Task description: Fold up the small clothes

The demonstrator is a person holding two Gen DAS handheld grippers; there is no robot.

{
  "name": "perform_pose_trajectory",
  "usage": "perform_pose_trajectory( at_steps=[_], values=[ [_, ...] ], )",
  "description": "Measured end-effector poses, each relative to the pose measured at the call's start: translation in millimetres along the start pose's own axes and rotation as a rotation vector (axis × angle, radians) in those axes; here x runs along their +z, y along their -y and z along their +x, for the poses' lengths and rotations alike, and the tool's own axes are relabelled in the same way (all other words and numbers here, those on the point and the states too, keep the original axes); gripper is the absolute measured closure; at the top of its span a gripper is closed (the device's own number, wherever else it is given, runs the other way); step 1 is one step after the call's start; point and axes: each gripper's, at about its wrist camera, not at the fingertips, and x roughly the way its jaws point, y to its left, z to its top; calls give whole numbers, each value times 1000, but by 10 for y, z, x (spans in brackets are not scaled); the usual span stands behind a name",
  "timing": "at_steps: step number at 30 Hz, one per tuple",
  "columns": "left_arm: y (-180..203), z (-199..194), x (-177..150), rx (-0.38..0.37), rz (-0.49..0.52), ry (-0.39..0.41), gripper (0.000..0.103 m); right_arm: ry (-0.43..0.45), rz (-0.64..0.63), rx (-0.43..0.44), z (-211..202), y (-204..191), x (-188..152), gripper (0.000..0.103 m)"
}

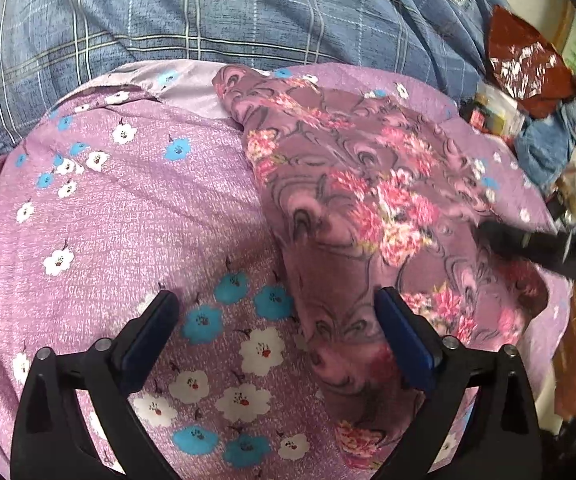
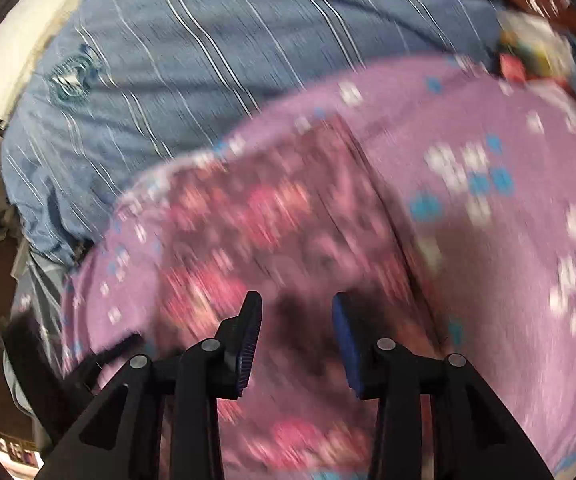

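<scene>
A small mauve garment with pink flowers (image 1: 352,216) lies in a long folded strip on a lilac sheet with blue and white flowers (image 1: 120,216). My left gripper (image 1: 276,308) is open just above the garment's near left edge, its right finger over the cloth. My right gripper shows as a blurred black bar (image 1: 544,248) at the garment's right side. In the blurred right wrist view, my right gripper (image 2: 296,312) is open and empty above the same garment (image 2: 248,220), with the lilac sheet (image 2: 508,208) to the right.
A blue plaid blanket (image 1: 228,12) lies beyond the sheet and also shows in the right wrist view (image 2: 192,60). A dark red cloth (image 1: 524,68), blue cloth (image 1: 548,144) and clutter sit at the right edge.
</scene>
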Motion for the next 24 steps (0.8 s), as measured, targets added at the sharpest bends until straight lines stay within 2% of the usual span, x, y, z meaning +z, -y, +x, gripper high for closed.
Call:
perform_pose_trajectory(
  at_steps=[2,4,8,13,16,19,21,24],
  values=[
    [52,4,-28,16,33,0,0,36,-24,0,45,22,-73,69],
    [82,-20,-66,32,54,18,0,32,-29,-9,13,6,-74,69],
    [56,19,-21,28,67,20,0,67,19,62,-83,47,-42,68],
    [-49,82,29,-45,18,-49,0,14,-5,44,-56,68,-77,71],
    [-111,31,64,-95,-7,-92,0,26,-13,46,-183,56,-141,71],
    [-170,-125,69,-120,-36,-55,0,50,-39,98,-379,17,-273,71],
    [-156,-219,62,-123,-29,-23,0,35,-81,134,-411,-53,-387,71],
    [-39,-190,20,-124,34,-44,0,-32,-130,92,-253,-127,-532,72]
  ],
)
